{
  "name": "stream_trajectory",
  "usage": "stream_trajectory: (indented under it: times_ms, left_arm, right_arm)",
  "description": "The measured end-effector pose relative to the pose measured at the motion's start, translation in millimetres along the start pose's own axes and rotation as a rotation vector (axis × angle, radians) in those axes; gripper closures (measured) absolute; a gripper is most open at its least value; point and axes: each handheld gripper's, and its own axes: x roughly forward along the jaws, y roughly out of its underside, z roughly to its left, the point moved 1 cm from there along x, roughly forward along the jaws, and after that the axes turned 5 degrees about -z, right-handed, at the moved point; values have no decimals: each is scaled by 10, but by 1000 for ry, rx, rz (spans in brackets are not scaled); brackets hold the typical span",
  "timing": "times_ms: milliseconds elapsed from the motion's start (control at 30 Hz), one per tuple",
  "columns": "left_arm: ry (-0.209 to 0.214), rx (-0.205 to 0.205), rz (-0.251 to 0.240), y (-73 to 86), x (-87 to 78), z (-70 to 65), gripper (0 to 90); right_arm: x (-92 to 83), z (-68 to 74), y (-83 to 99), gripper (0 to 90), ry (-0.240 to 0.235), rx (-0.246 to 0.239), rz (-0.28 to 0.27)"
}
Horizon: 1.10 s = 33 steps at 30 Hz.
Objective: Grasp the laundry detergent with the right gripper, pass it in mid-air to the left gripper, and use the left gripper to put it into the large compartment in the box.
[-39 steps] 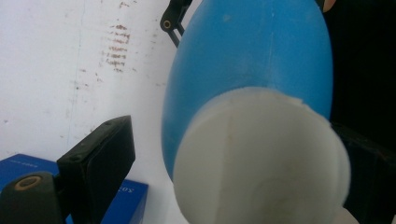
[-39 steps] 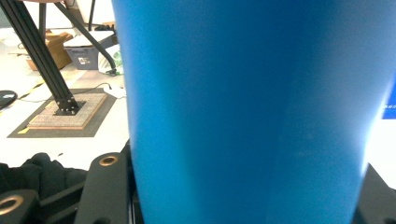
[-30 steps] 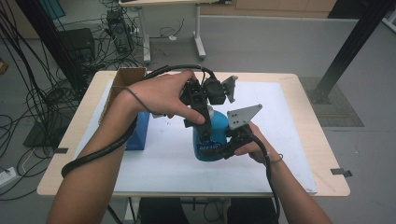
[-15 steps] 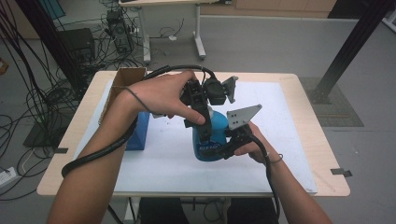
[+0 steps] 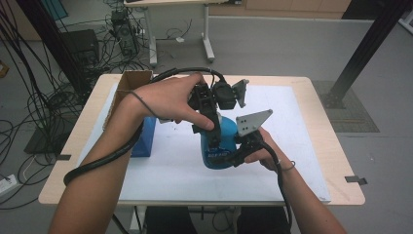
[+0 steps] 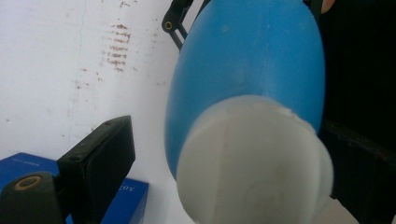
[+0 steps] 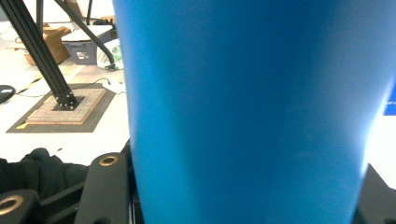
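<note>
Two grippers are engaged with one blue bottle [image 5: 217, 144], which stands upright at the centre of the high view on the white sheet covering the desk [image 5: 321, 146]. The bottle's body is gripped low down by the right gripper [image 5: 234, 155], evidently so that it is kept from turning or tipping; in the right gripper view the blue wall is pressed between both black fingers [image 7: 105, 186] at the lower edge of the frame, so these are clenched on the bottle. The left gripper [image 5: 207, 119] is brought down from above onto the top, where a white cap [image 6: 254, 161] is seen in the lower middle of the left gripper view. This arrangement suggests that the cap is to be twisted or pulled off while the body is steadied. The left fingers [image 6: 100, 158] are spread wider than the cap: one stands clear of it at the lower left of the frame, with white desk visible between, and the other lies close along the right edge, where contact cannot be judged. Nothing is yet held by them. A blue box [image 5: 143, 139] lies at centre left of the high view, beside a cardboard box [image 5: 127, 87].
</note>
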Motion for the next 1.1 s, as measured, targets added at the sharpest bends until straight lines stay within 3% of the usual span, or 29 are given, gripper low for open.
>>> stream_trajectory:
  times_ms: [1100]
  left_arm:
    - [12,12,-2,-47,28,-15,106]
  right_arm:
    - [14,0,-42,417,-14,-17,-4]
